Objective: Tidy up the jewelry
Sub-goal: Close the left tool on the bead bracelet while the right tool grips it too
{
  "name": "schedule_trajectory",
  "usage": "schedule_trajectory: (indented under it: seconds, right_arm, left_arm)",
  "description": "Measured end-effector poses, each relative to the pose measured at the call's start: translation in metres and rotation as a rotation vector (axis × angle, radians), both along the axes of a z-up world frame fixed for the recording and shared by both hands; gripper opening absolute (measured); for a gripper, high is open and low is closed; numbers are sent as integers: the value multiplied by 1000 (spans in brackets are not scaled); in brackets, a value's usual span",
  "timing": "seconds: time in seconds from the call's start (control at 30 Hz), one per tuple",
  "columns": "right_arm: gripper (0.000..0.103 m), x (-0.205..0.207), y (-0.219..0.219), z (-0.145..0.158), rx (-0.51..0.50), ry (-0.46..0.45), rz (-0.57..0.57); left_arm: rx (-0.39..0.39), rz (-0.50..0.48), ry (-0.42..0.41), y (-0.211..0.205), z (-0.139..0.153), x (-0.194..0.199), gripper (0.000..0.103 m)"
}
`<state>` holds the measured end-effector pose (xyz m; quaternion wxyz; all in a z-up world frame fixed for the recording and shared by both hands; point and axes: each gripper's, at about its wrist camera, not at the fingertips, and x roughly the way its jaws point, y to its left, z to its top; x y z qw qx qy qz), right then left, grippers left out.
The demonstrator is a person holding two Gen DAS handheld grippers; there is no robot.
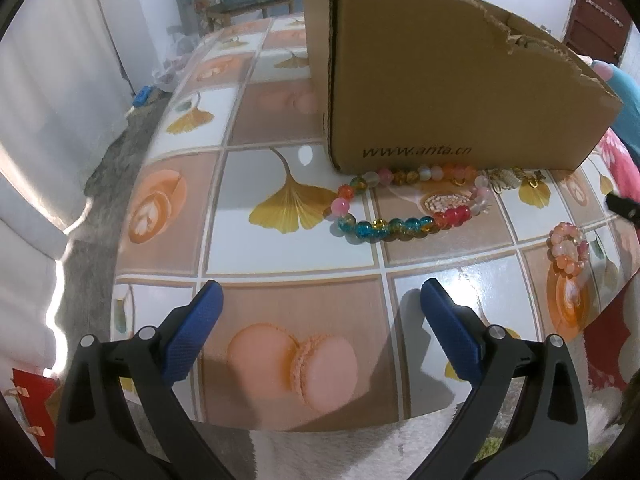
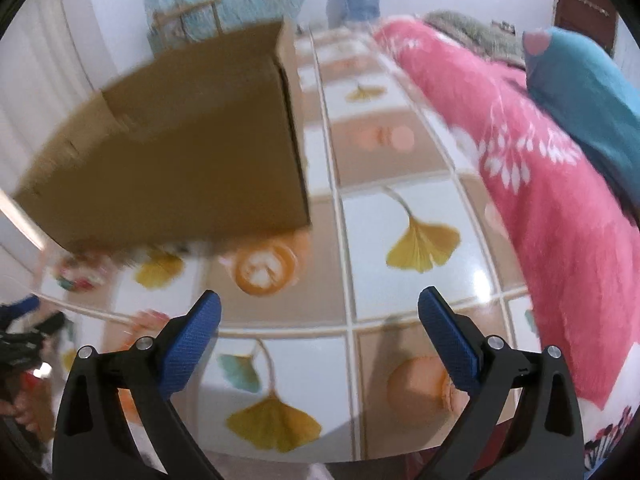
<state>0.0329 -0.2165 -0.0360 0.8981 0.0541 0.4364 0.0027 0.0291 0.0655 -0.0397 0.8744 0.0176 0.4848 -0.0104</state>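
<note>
Up close, the left gripper (image 1: 320,296) and the right gripper (image 2: 319,303) both hang wide apart, holding nothing, over the tiled tablecloth (image 1: 292,252). Farther out lies a colorful bead bracelet (image 1: 404,204), touching a cardboard box (image 1: 440,80) that reads "www.anta.co". A small pink bead bracelet (image 1: 568,250) sits off to the right.

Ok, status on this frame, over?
Left gripper and right gripper open, empty. Multicolour bead bracelet and pink bracelet on table, beside cardboard box. Nothing blocking.

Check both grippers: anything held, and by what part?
Nothing held. The left gripper is open and empty above the table; the multicoloured bead bracelet lies untouched by the cardboard box. The right gripper is open and empty too.
</note>
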Motion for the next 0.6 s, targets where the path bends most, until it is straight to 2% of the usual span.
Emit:
schedule_trajectory:
  seconds: [0.07,0.13,0.23,0.33,0.4,0.43,0.5,0.6]
  right_arm:
    - [96,-8,4,16,56,-64,56]
    - [96,-11,10,25,128,-91,110]
    - [92,-10,27,32,281,-84,220]
    - [83,-2,48,29,384,-46,293]
    - [74,8,66,21,443,9,327]
    - [72,11,72,18,458,30,339]
    - [59,19,91,7,470,92,356]
    - [49,27,107,-4,478,134,361]
  left_arm:
    - [-20,-3,-46,1,9,-4,95]
    - [-45,-1,-90,3,18,-7,95]
    - [-92,1,-153,7,31,-10,95]
    - [-127,-11,-191,10,37,-9,83]
    - [-141,-22,-185,9,35,-3,75]
    - [-146,-24,-179,9,34,2,72]
    - [-157,-31,-165,12,31,7,65]
    - [-173,-26,-135,18,24,16,58]
